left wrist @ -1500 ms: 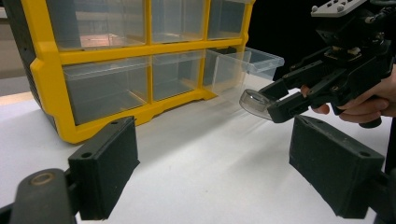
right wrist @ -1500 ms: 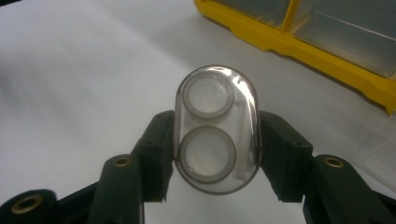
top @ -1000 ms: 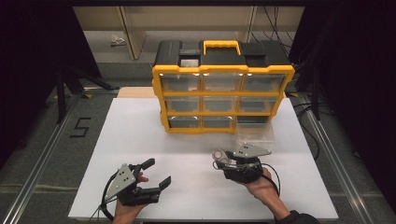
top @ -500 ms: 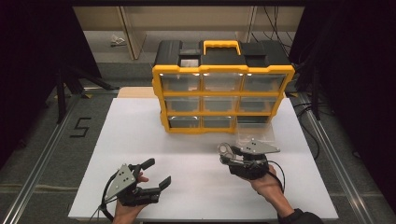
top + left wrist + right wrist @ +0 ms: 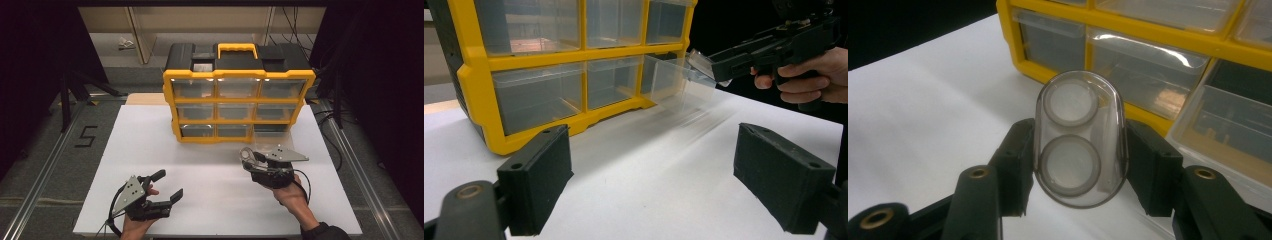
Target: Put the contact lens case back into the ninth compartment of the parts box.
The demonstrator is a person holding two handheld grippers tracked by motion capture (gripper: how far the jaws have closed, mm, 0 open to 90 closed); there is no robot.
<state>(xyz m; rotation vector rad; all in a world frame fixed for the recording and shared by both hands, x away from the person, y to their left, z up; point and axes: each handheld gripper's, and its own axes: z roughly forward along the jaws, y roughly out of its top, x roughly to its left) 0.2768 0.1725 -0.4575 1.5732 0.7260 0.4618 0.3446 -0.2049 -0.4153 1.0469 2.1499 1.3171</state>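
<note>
The right hand-held gripper (image 5: 1078, 165) has its two black jaws squeezed on a small clear case (image 5: 1079, 137) with two round spots in it, one above the other. It holds the case up in the air, near the right front edge of the white desk (image 5: 150, 145), just in front of the yellow drawer box (image 5: 239, 102) that stands at the back of the desk. The bottom right drawer (image 5: 674, 82) of the box is pulled out and looks ready to take something. My guess is the case goes in there. To do it well, keep the squeeze steady, bring the case over the open drawer, go low, and only then let go. The left hand-held gripper (image 5: 162, 187) waits near the left front edge with its jaws wide apart, holding nothing.
</note>
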